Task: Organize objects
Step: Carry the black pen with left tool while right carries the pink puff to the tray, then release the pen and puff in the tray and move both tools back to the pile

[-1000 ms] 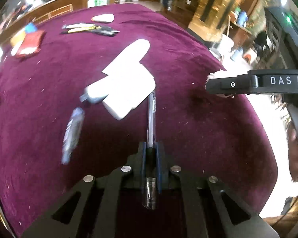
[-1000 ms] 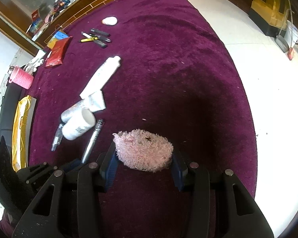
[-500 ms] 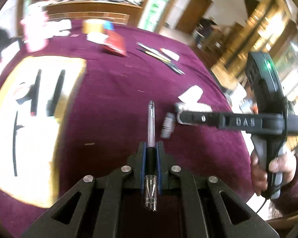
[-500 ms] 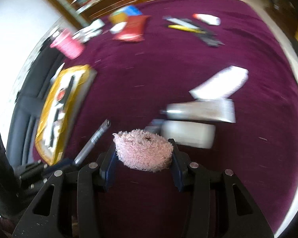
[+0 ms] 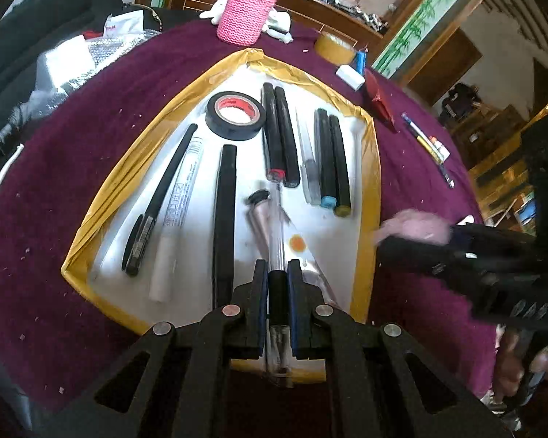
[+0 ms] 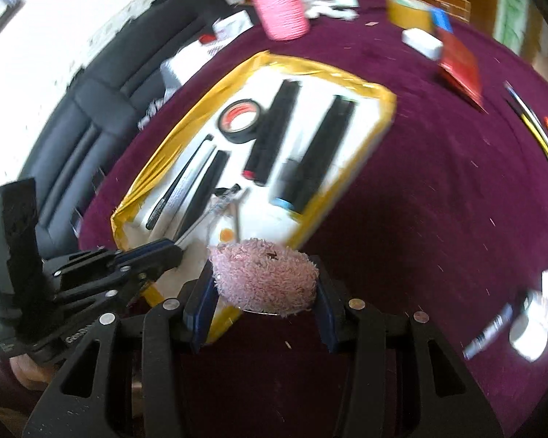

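My left gripper (image 5: 277, 284) is pinched tight on a clear-barrelled pen (image 5: 278, 241), its black rubber grip section caught between the blue-edged pads. The transparent shaft runs forward over the tray (image 5: 157, 138), a shallow white tray whose rim is wrapped in glossy, wrinkled yellow tape. The pen's far tip ends near the red butt of a black marker, and I cannot tell whether it touches the tray floor.

My right gripper (image 6: 265, 288) is clamped on a pink fluffy pad (image 6: 265, 279), a soft oval lump with a shaggy pile, squeezed at both sides by the pads. It hangs over the tray's near right edge; in the left wrist view it is only a pale pink smear (image 5: 413, 228).

Inside the tray lie smooth, hard shapes in rows: a black tape roll (image 5: 236, 115) with a red-printed core, paired black markers (image 5: 281, 138), one pair capped blue and yellow, a slim black pen, a white printed tube and a crumpled metallic tube with a black cap, partly hidden under my pen.

The cloth (image 5: 73, 138) beneath is deep purple velvet flecked with lint. Behind the tray stands a pink knitted cup (image 5: 246, 11), cut off at the top in the right wrist view. The items at the right edge of that view are blurred, perhaps a bottle and a tube.
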A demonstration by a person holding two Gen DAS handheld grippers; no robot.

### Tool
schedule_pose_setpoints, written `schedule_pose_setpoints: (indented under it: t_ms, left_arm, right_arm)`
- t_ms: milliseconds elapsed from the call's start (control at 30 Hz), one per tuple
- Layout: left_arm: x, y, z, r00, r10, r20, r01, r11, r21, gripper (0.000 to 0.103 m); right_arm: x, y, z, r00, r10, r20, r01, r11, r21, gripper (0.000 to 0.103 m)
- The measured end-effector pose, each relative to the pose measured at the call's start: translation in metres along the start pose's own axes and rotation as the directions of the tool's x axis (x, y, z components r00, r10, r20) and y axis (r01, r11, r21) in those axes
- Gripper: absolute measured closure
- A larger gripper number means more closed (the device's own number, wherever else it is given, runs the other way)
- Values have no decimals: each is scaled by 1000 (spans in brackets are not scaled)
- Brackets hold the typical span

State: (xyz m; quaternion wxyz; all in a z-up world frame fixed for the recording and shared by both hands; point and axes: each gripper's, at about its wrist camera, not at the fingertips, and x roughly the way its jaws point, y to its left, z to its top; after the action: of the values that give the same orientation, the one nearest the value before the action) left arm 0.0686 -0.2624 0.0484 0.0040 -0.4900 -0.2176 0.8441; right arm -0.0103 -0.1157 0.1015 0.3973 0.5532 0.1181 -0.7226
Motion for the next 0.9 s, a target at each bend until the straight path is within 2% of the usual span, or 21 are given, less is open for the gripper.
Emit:
schedule_pose_setpoints:
  t_ms: [67,133,300,467,600,767,900]
  left_arm:
    - [2,1,2,1000,26,1,-26,999,25,95]
    - [8,8,3,999,32,-18,-32,999,9,95]
    - [9,11,5,999,-15,-45,16,1000,18,91]
    - [-5,9,7,998,-54,-43,55,998,36,66]
    - [-21,16,13,997,-69,-18,69,997,24,59]
    - [-38,29,19,995,-97,12,98,995,-22,55]
    - [-40,34,25,992,-123,20,124,991,-45,54]
  right_arm:
    - [15,11,6,999,-32,-30,30,999,-42,57]
    - [19,18,10,998,-66,-24,64,995,-82,57]
    - [38,29,16,990,-125,-60,117,985,-124,57]
    - [48,35,18,983,-171,-69,160,977,-144,57]
    - [52,35,23,975,-209,-73,198,971,-135,56]
    - [48,36,25,977,-201,-73,193,975,-108,53]
    - [31,37,24,984,-174,-34,171,983,-72,53]
